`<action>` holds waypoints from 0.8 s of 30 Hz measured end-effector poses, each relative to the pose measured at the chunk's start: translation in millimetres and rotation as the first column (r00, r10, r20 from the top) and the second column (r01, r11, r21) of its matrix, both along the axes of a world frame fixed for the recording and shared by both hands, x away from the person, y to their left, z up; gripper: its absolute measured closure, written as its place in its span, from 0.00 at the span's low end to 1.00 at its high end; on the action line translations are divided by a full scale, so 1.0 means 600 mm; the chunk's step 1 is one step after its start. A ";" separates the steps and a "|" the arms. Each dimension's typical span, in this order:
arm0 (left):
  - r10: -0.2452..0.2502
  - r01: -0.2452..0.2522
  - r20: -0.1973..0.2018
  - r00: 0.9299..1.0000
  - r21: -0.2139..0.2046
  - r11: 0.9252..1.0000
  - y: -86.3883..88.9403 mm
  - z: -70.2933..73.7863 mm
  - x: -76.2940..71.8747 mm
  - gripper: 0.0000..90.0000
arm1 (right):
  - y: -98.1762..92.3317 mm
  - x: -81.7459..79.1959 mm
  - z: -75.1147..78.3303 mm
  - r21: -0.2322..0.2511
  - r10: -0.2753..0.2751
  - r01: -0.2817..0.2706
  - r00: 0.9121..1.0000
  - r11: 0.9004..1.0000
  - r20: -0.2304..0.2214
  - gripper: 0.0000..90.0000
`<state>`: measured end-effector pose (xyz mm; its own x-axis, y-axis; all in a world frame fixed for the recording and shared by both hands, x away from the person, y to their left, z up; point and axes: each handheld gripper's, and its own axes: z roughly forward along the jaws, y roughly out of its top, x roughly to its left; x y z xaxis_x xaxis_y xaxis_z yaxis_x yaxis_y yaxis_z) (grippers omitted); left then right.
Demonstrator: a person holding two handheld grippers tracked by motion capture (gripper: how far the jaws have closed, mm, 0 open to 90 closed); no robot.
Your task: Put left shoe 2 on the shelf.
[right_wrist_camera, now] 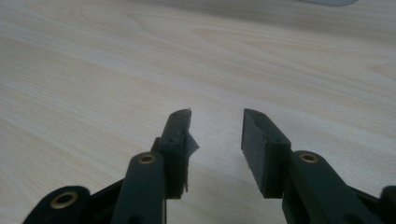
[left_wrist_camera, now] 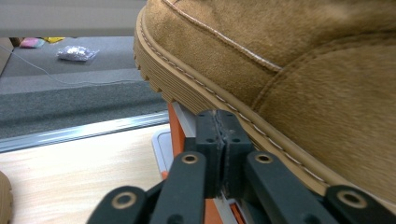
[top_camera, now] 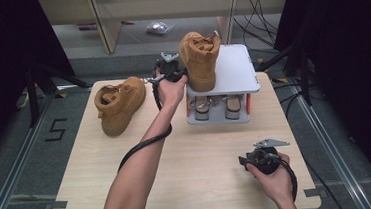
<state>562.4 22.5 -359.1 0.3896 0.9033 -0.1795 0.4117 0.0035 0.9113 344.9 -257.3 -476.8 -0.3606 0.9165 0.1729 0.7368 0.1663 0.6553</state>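
Observation:
A tan suede boot [top_camera: 200, 58] stands on the top shelf of a small grey rack [top_camera: 238, 72] at the back of the table. Its twin boot [top_camera: 119, 102] rests on the tabletop to the left. My left gripper [top_camera: 173, 71] sits at the rack's left edge beside the shelved boot. In the left gripper view its jaws are shut [left_wrist_camera: 218, 116] with nothing between the pads, right under the boot's sole [left_wrist_camera: 280, 56] and in front of an orange rack post [left_wrist_camera: 175, 126]. My right gripper [top_camera: 258, 159] hovers over bare wood near the front right, open [right_wrist_camera: 217, 123] and empty.
A pair of sandals [top_camera: 216, 107] sits on the rack's lower shelf. The light wooden table [top_camera: 202, 148] has free room in the middle and front. Beyond its far edge lie grey floor, a plastic bag [top_camera: 157, 28] and cables.

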 end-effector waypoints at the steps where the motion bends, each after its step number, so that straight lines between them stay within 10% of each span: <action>1: -0.001 0.001 0.013 1.000 -0.004 1.000 -0.001 0.003 -0.007 0.96 | -0.003 0.001 -0.001 -0.004 0.012 -0.011 1.000 1.000 0.014 0.70; 8: -0.003 0.009 0.093 0.996 -0.062 0.998 0.009 0.040 -0.042 0.92 | -0.003 0.001 -0.002 -0.015 0.008 -0.007 1.000 1.000 0.022 0.70; 24: -0.067 0.090 0.166 0.984 -0.132 0.987 -0.005 0.093 -0.095 0.46 | 0.001 0.000 -0.001 -0.009 0.017 -0.017 1.000 1.000 0.020 0.69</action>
<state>505.2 19.7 -303.2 0.4921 0.8396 -0.2301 0.2646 0.1076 0.9583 345.1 -256.4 -477.5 -0.3792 0.9119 0.1570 0.7204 0.1845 0.6685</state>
